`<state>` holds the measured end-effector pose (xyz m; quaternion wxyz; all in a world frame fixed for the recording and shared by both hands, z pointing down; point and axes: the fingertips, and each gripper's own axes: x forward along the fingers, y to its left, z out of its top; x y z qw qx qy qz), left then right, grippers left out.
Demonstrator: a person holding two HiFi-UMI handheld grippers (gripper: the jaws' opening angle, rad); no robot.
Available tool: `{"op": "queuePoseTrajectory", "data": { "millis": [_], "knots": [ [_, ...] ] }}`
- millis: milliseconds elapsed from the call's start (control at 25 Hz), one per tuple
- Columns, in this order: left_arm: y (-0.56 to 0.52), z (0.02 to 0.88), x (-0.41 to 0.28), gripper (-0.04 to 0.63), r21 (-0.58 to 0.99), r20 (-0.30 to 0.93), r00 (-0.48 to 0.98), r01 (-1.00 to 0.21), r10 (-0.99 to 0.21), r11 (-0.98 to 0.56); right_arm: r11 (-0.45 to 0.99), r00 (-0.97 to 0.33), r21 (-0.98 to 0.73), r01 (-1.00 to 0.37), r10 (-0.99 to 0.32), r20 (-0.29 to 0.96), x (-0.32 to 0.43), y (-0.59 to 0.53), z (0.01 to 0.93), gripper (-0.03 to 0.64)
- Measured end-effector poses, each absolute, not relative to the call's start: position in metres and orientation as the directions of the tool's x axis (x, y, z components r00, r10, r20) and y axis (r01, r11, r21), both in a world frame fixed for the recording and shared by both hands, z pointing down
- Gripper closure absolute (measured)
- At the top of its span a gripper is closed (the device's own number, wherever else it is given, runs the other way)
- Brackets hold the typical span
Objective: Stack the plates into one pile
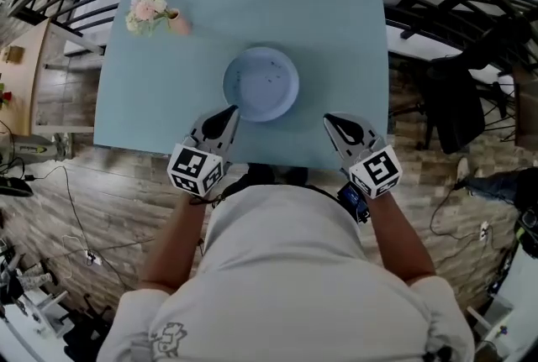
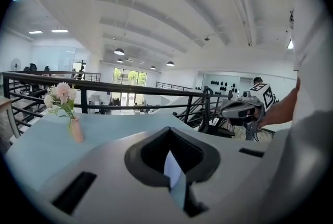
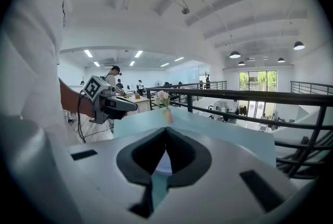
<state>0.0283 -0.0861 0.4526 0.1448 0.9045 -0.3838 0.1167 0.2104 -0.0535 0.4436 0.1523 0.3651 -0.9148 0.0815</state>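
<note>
Hovering | plates [image 1: 261, 83] stacked | left gripper [image 1: 230, 112], right gripper [image 1: 329, 118] fingers closed, empty

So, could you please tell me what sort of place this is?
Probably a mezzanine in an open-plan office or lab: a black railing runs behind the light-blue table, pendant lamps hang from a high white ceiling, and people stand by a desk beyond.

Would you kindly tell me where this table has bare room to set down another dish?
The table is bare right of the plate up to its right edge, and left of the plate this side of the flower vase. The near edge is crowded: the left claw and right claw flank the plate there.
</note>
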Motion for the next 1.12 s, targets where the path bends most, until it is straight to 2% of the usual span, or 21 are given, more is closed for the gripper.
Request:
{"op": "queuePoseTrajectory", "data": {
  "millis": [360, 680, 1120],
  "knots": [
    [-0.006, 0.437, 0.076, 0.591, 0.108, 0.316, 0.669, -0.730, -0.673, -0.675, 0.801, -0.758, 0.020, -0.599, -0.574, 0.310, 0.233, 0.017, 0.432, 0.611],
    [0.033, 0.395, 0.073, 0.591, 0.078, 0.241, 0.697, -0.708, -0.675, -0.702, 0.779, -0.747, 0.040, -0.626, -0.614, 0.255, 0.228, 0.048, 0.404, 0.611],
    [0.106, 0.372, -0.004, 0.591, 0.103, 0.182, 0.704, -0.708, -0.687, -0.698, 0.750, -0.725, 0.047, -0.660, -0.652, 0.220, 0.154, 0.119, 0.383, 0.611]
  ]
}}
